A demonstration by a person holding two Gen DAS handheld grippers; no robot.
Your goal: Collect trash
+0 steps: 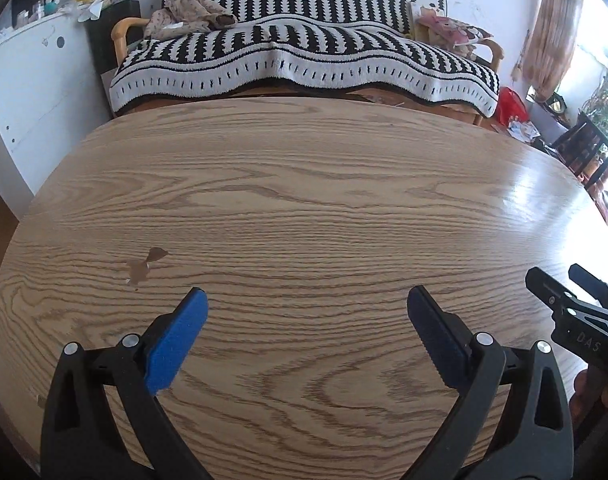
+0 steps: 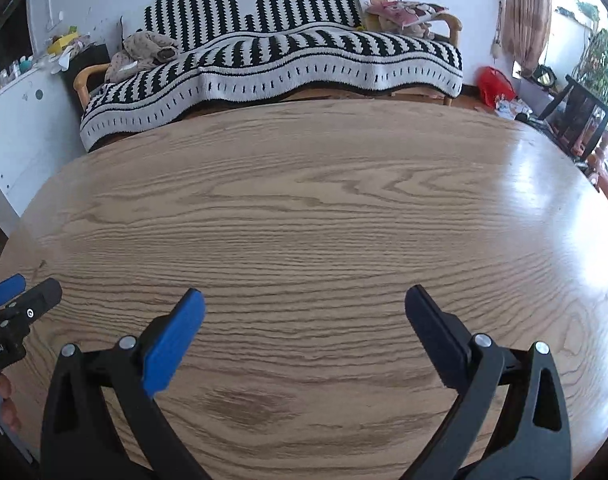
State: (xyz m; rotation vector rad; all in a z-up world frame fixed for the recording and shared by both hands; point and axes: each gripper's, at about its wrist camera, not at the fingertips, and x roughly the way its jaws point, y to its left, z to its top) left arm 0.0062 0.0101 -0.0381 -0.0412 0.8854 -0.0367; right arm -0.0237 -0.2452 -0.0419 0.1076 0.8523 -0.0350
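Note:
My left gripper (image 1: 307,294) stands open over the wooden table (image 1: 304,184), with nothing between its blue pads (image 1: 176,344). A small brown patch (image 1: 146,264) lies on the tabletop just ahead and left of the left fingertip; I cannot tell whether it is a scrap or a mark in the surface. My right gripper (image 2: 305,294) is also open and empty above the table (image 2: 312,200). Each gripper shows at the edge of the other's view: the right gripper (image 1: 556,274) at the far right, the left gripper (image 2: 38,284) at the far left. No other trash shows on the table.
Beyond the table's far edge stands a sofa under a black-and-white striped blanket (image 1: 304,56), with a stuffed toy (image 1: 192,14) and a cushion (image 1: 452,26) on it. A white cabinet (image 1: 36,76) is at the left. A red bag (image 1: 512,104) and a dark chair (image 1: 588,148) are on the right.

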